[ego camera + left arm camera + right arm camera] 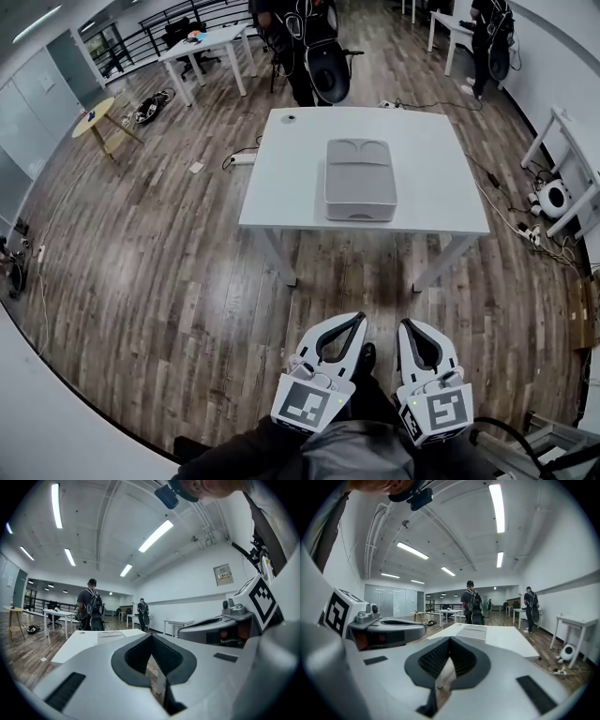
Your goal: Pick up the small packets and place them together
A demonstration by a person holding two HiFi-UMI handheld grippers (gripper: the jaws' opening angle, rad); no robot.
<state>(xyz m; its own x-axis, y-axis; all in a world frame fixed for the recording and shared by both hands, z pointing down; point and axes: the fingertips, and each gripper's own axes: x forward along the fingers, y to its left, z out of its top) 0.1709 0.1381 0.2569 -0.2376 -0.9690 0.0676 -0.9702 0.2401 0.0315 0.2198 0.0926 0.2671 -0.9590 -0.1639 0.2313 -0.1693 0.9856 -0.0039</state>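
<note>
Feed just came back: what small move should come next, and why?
Probably bring both forward to the white table: left gripper and right gripper are shut, empty, over the floor short of it. No packets show yet; a grey box sits on it.

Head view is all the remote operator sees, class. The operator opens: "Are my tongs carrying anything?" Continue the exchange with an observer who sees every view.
Observer: No. The left gripper view looks straight along the left tongs: tips together, nothing gripped.
Operator: And the right?
Observer: The right tongs are shut and empty as well.
Operator: Who stands past the table? My view crops them.
Observer: A person in a cap and backpack, back turned to us.
</note>
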